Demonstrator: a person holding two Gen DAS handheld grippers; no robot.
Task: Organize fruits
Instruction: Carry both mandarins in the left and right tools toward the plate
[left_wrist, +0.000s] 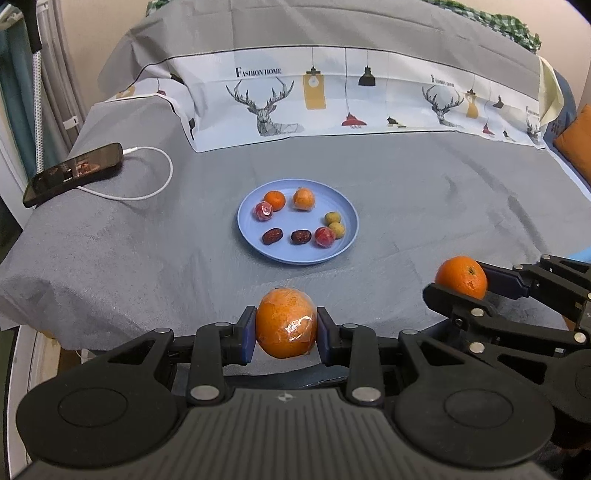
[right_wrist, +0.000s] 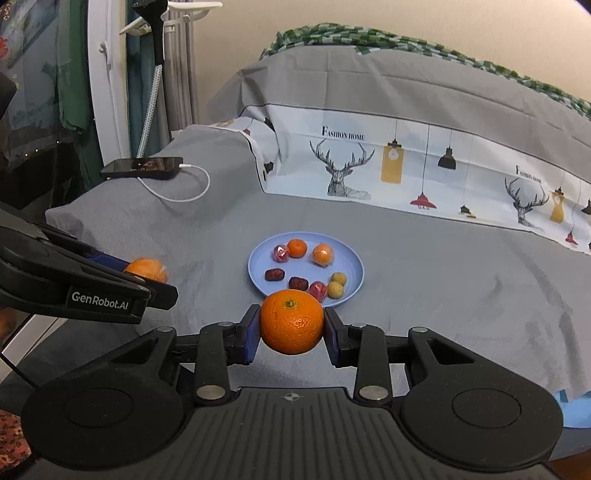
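Left wrist view shows the left gripper (left_wrist: 286, 328) clenched on a plastic-wrapped orange (left_wrist: 286, 323) and the right gripper (left_wrist: 461, 286) grasping a bare orange (left_wrist: 461, 277), both fruits between the pads, probably for carrying to the blue plate (left_wrist: 258, 254) ahead of the fingertips.

The left gripper (left_wrist: 286, 332) is matt black plastic with ribbed housing, bright metal pivot pins and smooth blue pads (left_wrist: 249, 334). It holds an orange (left_wrist: 286, 323) wrapped in shiny, crinkled clear film. The right gripper (right_wrist: 291, 328), of the same make, holds a bare orange (right_wrist: 291, 321) with dimpled, slightly glossy peel. The plate (left_wrist: 258, 254) looks like smooth matt blue plastic. The sheet (left_wrist: 129, 258) is dull grey cloth, creased. The phone (left_wrist: 74, 173) has a glossy black screen, its cable (left_wrist: 162, 184) smooth white.
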